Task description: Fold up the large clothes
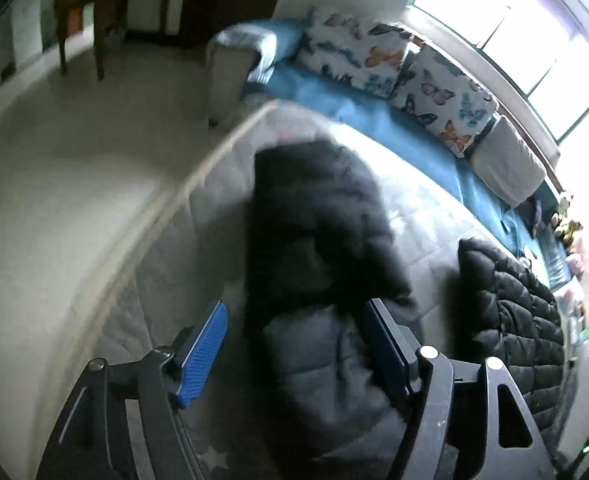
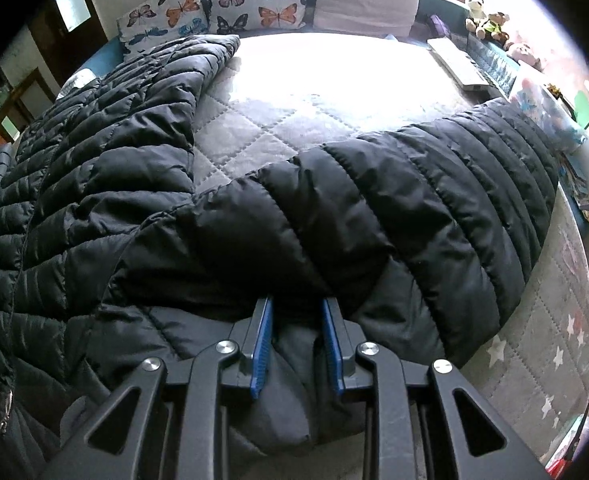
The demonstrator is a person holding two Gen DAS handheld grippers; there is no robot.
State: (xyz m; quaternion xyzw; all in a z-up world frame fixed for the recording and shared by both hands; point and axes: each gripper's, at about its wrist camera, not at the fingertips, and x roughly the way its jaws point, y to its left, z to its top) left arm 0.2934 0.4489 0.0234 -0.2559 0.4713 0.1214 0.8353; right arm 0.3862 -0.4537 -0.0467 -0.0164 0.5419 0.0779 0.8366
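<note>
Ribbed blue pads line the right gripper (image 2: pixel 296 312), whose two black fingers stand narrowly apart with a soft fold of grey lining and black shell of the puffer jacket (image 2: pixel 374 208) pinched between them. That jacket is glossy, stitched into plump horizontal tubes, and lies spread over the quilted mattress (image 2: pixel 254 120), one sleeve curving off to the right and the body bunched at the left. Diamond stitching and pale printed stars mark the grey mattress cover. Seen from the left wrist, the left gripper (image 1: pixel 294 316) is spread wide, its blue pads on either side of a blurred dark mound of the jacket (image 1: pixel 318 240), gripping nothing that can be made out. Butterfly-print cushions (image 2: pixel 222 4) and a plain beige cushion (image 2: pixel 366 0) stand along the far edge.
</note>
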